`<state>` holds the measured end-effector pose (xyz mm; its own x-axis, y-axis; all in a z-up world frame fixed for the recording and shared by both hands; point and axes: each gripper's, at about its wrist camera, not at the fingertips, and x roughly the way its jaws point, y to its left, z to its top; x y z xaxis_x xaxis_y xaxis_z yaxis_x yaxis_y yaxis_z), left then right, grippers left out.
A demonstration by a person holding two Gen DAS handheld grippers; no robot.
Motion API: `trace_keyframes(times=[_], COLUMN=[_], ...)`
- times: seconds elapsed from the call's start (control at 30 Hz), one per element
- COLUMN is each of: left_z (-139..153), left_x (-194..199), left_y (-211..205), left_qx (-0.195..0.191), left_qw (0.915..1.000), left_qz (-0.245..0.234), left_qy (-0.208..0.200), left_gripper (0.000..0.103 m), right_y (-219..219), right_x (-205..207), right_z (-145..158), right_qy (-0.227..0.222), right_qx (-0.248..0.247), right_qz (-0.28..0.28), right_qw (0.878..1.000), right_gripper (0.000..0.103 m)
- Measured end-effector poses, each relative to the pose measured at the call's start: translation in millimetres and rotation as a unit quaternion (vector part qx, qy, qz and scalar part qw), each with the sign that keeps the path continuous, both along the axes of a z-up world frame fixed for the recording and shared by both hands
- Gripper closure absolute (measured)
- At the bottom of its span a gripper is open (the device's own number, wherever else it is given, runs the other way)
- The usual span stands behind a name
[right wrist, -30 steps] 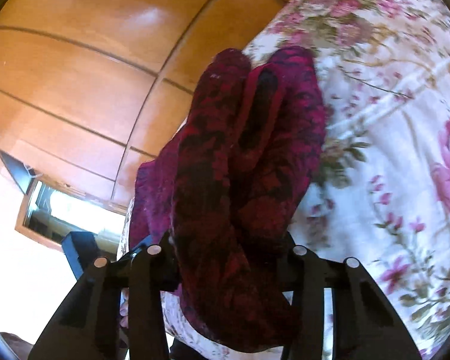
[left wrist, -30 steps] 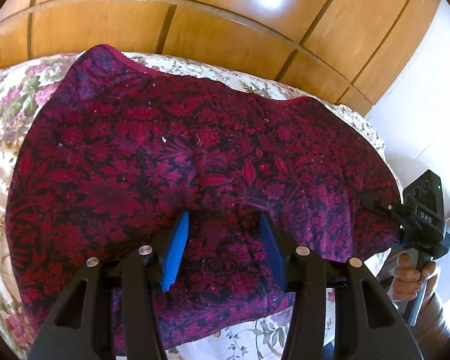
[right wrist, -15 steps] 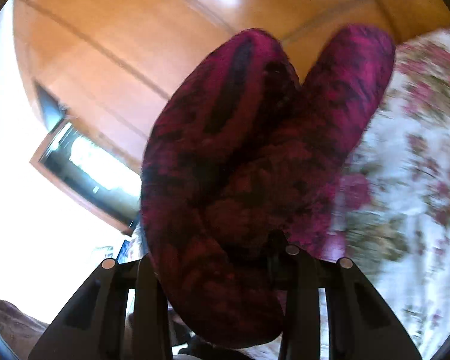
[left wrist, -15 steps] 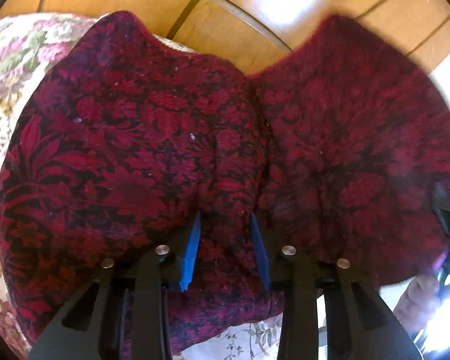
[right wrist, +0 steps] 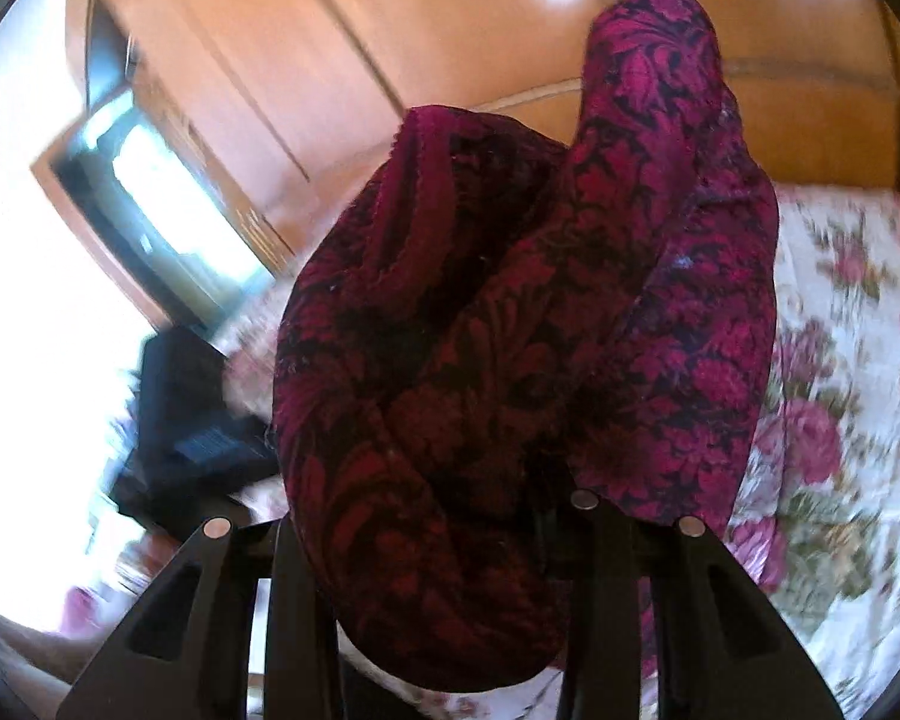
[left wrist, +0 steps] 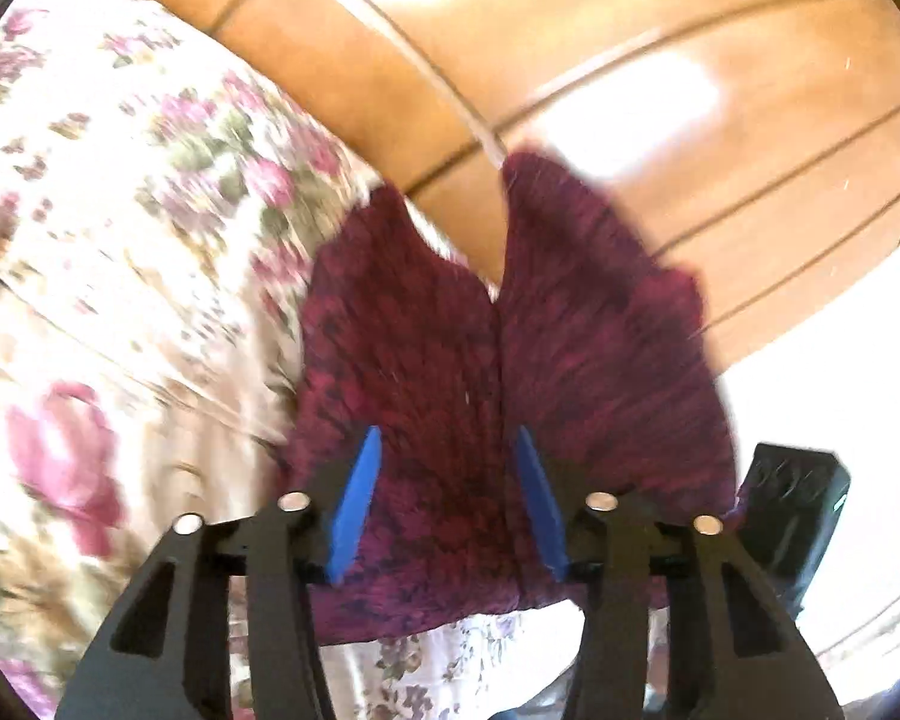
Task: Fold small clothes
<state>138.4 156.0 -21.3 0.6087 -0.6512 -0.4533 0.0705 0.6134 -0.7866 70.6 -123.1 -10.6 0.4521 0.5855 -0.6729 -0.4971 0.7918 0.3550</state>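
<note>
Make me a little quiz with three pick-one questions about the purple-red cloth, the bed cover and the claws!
1. Where is the dark red flower-patterned cloth in the right wrist view?
A. bunched between the right claw's arms
B. flat on the floor
C. hanging on the wooden wall

2. What colour are the left claw's pads?
A. yellow
B. blue
C. white

3. What is the left claw doing?
A. squeezed shut on nothing
B. opening, with cloth between the pads
C. holding a book

Answers:
1 A: the cloth bulges up over the right claw and hides its pads.
2 B: both flat pads show bright blue against the cloth.
3 B: a wide gap shows between the pads, with cloth in it, above the cream flowered bed cover.
</note>
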Motion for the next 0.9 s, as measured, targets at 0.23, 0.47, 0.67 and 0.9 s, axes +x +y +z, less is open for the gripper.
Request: trace_keyframes(times=[0.23,0.47,0.67,0.9], left_z=[30,41,46,39], left_x=[11,28,46,56], left_y=[3,-29,-53,-66], left_qx=[-0.043,-0.002,0.065,0.128], left_qw=[0.998,0.9976,0.9928,0.9876], left_qz=[-0.019,-0.062,-0.099,-0.091], left_qy=[-0.042,-0.032,-0.018,-0.006], left_gripper=[0.031,0.027,0.027,0.081], right_y=[70,100,102,50], right_x=[-15,-38,-56,-53], right_z=[-23,-42,-51,-24], right_qy=[-0.075,-0.158,-0.182,-0.118], right_qx=[-0.167,-0.242,-0.242,-0.11], right_qz=[0.041,0.072,0.082,0.121], right_qw=[0.982,0.954,0.95,0.979], right_gripper=[0.067,0.045,0.045,0.029])
